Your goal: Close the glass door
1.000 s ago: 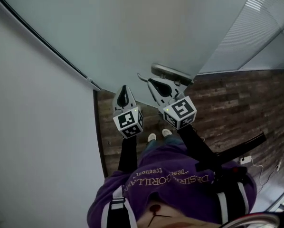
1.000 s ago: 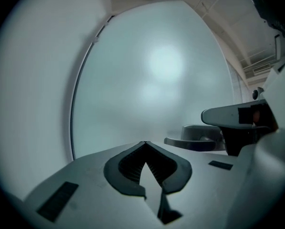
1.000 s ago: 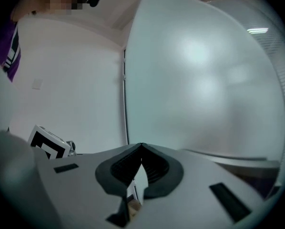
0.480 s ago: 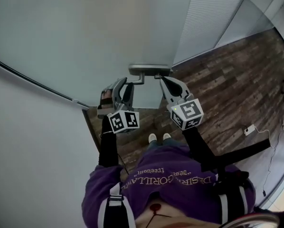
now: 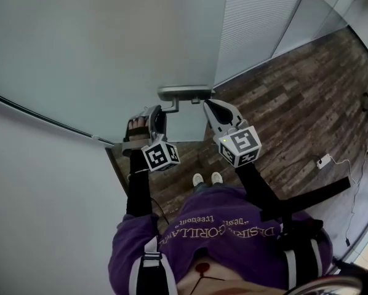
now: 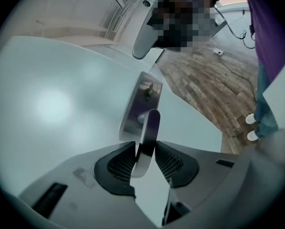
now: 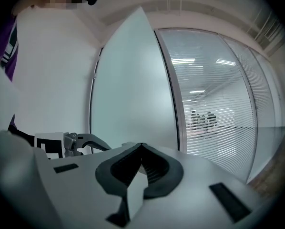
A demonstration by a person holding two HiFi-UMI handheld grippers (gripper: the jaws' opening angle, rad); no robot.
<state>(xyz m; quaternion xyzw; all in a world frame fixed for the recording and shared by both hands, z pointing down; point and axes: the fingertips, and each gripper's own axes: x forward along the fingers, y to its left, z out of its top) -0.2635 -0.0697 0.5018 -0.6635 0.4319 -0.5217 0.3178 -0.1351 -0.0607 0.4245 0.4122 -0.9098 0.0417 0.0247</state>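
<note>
Glass door [image 5: 128, 42]: left gripper [image 6: 145, 148] jaws just opened astride handle [image 6: 149, 128], seemingly not pinching, grasp pending; right gripper [image 7: 141, 148] closed, empty.

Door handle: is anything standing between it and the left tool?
Nothing visible does. The door handle already sits between the jaws of the left tool, which have just been opening around it, with the glass door behind.
</note>
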